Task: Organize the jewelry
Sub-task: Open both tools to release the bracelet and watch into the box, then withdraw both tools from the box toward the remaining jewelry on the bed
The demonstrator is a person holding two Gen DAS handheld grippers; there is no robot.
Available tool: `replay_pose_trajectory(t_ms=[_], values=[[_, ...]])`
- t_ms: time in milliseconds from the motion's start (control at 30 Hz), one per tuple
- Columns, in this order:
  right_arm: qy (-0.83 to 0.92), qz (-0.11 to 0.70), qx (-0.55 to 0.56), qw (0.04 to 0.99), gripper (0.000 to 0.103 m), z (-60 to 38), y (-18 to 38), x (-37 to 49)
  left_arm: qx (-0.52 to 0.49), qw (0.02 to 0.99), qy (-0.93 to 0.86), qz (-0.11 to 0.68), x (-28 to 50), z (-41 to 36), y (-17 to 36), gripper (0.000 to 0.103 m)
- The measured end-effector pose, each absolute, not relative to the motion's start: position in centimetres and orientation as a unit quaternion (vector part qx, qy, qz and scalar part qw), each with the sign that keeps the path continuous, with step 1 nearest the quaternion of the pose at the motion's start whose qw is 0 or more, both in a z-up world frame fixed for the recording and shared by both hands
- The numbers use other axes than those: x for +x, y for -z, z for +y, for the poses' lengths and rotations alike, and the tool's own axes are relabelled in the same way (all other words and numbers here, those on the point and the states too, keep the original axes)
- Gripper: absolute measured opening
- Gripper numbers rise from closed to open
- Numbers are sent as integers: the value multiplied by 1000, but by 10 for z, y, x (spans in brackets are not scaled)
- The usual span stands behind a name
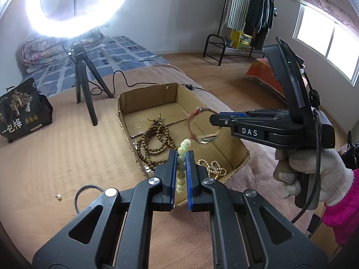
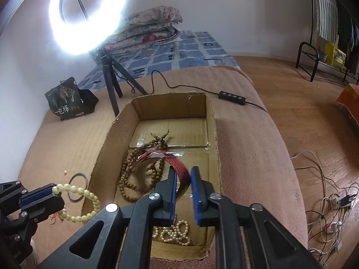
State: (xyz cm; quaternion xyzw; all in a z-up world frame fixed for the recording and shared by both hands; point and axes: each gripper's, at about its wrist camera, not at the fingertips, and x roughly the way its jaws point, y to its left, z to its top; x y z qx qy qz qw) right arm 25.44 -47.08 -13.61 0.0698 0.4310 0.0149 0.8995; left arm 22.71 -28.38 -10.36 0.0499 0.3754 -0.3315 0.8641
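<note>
Reading "DAS" on right hand-held gripper point(image 1: 213, 119); bag point(image 1: 21, 114) lettered "包梅".

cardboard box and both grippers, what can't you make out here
- Pearl string in the cardboard box: partly hidden behind the right gripper, right wrist view.
- Red bangle: whether the pads still press it is unclear.
- Pale green bead bracelet: mostly hidden between the left gripper fingers, left wrist view.
- Small bead on the blanket: too small to identify.
</note>
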Motion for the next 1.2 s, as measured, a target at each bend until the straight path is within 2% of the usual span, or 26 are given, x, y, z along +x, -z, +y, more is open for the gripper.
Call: replay_pose_trajectory(t_ms=[133, 167, 200, 233, 367, 433, 467, 700, 1000, 1100, 1200], values=[[-13, 429, 76, 900, 23, -471, 136, 254, 49, 860, 335, 381, 228, -285, 104, 6], [-13, 427, 79, 901, 26, -472, 135, 254, 50, 859, 336, 384, 229, -285, 105, 19], [-12, 423, 84, 902, 30, -472, 133, 253, 48, 857, 339, 386, 230, -284, 106, 40], [-12, 421, 86, 903, 30, -473, 132, 252, 44, 858, 339, 383, 229, -283, 105, 45], [-9, 416, 82, 906, 34, -472, 127, 249, 45, 863, 335, 376, 227, -279, 104, 46], [-6, 412, 81, 907, 43, -471, 124, 247, 48, 864, 334, 374, 226, -278, 104, 46], [-5, 411, 81, 908, 45, -472, 123, 247, 50, 864, 333, 374, 224, -277, 104, 46], [1, 406, 84, 910, 47, -471, 117, 240, 50, 867, 330, 371, 219, -270, 100, 46], [9, 392, 79, 916, 71, -462, 103, 224, 44, 876, 312, 366, 214, -244, 90, 46], [7, 390, 71, 918, 74, -455, 100, 217, 44, 880, 303, 364, 212, -227, 89, 46], [2, 383, 64, 922, 87, -447, 97, 209, 49, 883, 291, 365, 211, -208, 90, 46]])
